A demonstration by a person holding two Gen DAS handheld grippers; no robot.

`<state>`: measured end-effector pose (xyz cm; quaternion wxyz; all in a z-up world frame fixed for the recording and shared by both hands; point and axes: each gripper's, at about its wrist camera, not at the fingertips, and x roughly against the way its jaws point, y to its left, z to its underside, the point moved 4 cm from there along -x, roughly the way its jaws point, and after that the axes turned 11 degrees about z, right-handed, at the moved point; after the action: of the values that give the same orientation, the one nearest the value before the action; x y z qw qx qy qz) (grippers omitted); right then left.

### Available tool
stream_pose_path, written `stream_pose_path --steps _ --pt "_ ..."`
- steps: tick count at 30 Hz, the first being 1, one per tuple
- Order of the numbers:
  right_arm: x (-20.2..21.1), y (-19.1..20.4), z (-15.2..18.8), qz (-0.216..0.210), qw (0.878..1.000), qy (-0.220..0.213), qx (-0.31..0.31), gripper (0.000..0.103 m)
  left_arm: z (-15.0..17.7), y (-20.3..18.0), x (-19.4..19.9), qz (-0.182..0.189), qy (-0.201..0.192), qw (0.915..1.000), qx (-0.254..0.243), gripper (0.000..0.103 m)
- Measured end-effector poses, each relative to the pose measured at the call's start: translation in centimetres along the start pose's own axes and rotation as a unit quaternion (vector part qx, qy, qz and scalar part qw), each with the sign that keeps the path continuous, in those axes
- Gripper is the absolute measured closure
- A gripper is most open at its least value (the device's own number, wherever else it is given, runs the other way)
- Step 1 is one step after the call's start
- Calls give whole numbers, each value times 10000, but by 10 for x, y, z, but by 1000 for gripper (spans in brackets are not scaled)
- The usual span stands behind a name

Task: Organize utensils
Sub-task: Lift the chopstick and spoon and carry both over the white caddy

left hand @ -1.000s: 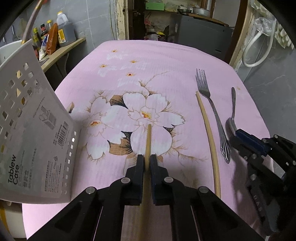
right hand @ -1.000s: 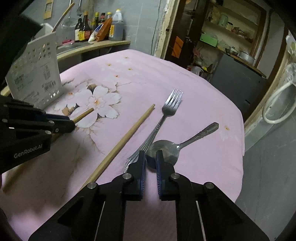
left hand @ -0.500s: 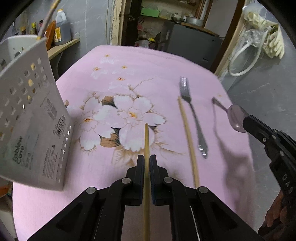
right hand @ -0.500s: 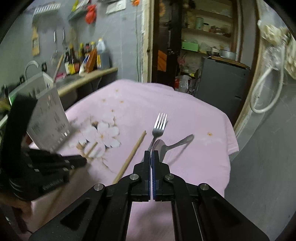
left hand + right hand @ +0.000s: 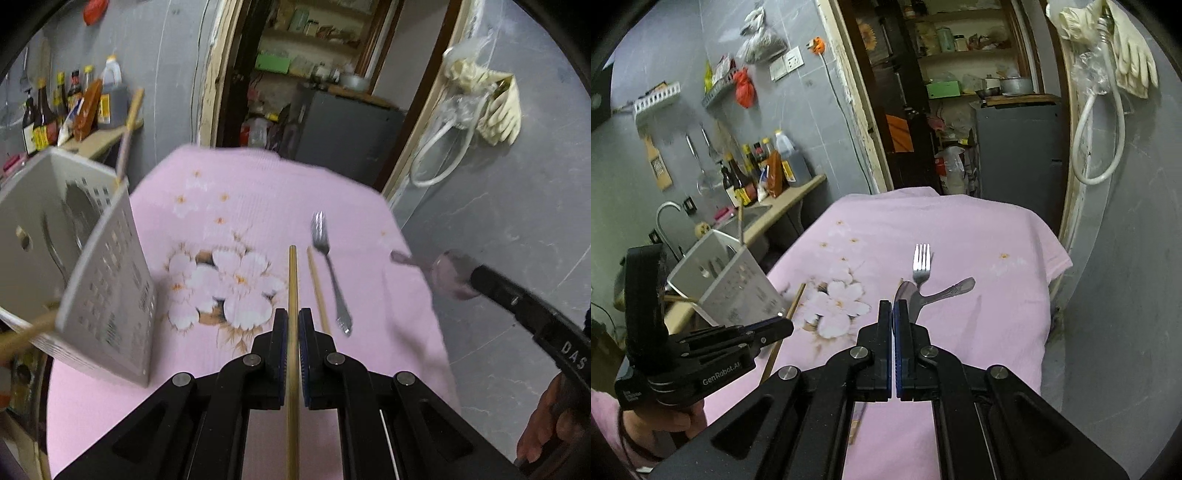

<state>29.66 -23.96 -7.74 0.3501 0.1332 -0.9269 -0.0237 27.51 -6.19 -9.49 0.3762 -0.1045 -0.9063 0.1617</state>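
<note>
My left gripper (image 5: 293, 325) is shut on a wooden chopstick (image 5: 292, 273), held above the pink flowered cloth (image 5: 236, 206) and pointing at the table's far end. A second chopstick (image 5: 318, 291) and a steel fork (image 5: 331, 273) lie side by side on the cloth just to its right. My right gripper (image 5: 895, 314) is shut on the bowl of a steel spoon (image 5: 945, 293), lifted above the fork (image 5: 922, 263). In the left wrist view this spoon (image 5: 450, 273) hangs past the cloth's right edge. The white perforated utensil caddy (image 5: 107, 280) stands at the left with a stick poking out.
A counter (image 5: 790, 195) with bottles (image 5: 746, 177) and a sink tap (image 5: 666, 218) runs beyond the caddy (image 5: 738, 280). A doorway and a grey cabinet (image 5: 1015, 147) lie past the table's far end. A hose and gloves (image 5: 1134, 55) hang on the right wall.
Both grippers have risen: the spoon came off the cloth in the right one, the chopstick went up in the left. The caddy's open top has come into view.
</note>
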Motion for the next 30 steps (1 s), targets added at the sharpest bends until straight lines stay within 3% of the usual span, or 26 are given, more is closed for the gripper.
stream_pose_path --steps 7,12,20,30 --pt "27 27 -13 101 9999 27 75 102 -28 -14 44 247 -548 9978 -282 97" --pt "53 53 -30 -65 9999 -129 49 102 -51 -17 73 462 -861 9943 -414 97" --pt "85 94 -58 -740 9968 -246 -171 102 -95 3 125 738 -1440 9863 -325 97" --pt "103 154 -63 -1791 9832 -15 -338 102 -139 48 173 453 -2262 9722 -399 97"
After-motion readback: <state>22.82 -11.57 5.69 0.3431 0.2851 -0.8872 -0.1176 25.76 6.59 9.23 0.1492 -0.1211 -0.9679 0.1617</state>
